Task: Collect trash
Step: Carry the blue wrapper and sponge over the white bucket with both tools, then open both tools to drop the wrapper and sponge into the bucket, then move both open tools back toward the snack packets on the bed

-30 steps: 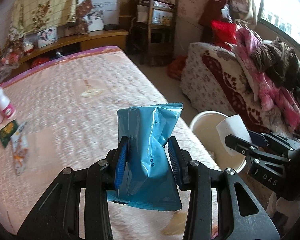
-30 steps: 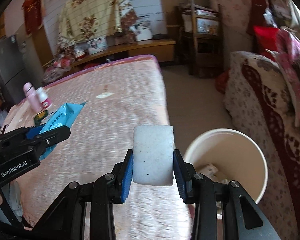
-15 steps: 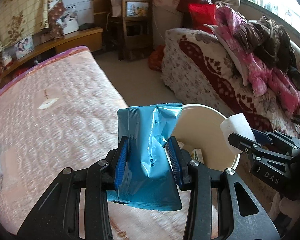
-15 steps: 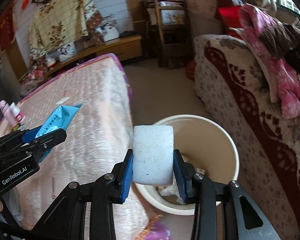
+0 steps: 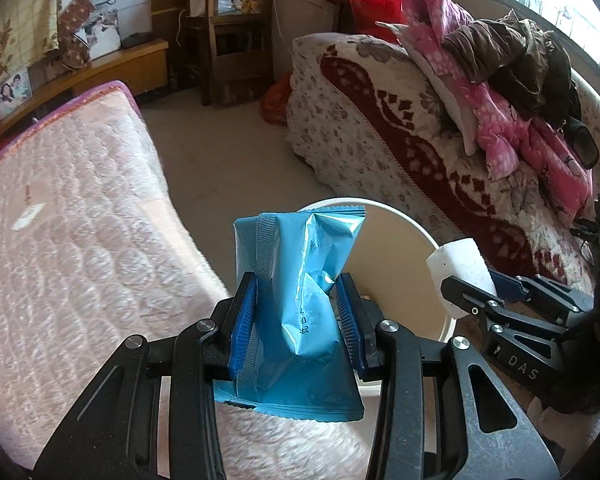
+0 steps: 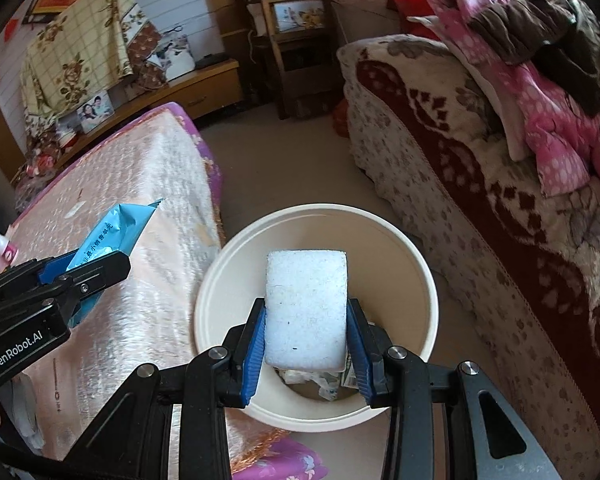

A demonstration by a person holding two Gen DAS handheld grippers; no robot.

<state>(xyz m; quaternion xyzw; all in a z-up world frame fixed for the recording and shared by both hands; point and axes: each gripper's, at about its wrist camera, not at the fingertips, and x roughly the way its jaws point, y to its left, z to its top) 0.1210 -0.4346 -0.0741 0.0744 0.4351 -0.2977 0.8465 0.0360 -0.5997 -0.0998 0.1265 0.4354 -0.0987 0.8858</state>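
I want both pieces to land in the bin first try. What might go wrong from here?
The blue wrapper in the left gripper sits near the bin rim by the bed; released now, it may flutter onto the mattress. The white foam block in the right gripper looks centred, but could bounce out.

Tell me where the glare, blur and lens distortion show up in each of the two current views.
Left wrist view: window at upper right is blown out; sheen on the blue wrapper in the left tongs; mattress smeared near the bottom. Right wrist view: evenly lit, white foam block sharp in the right tongs, bin rim bowed, dark fisheye corners.
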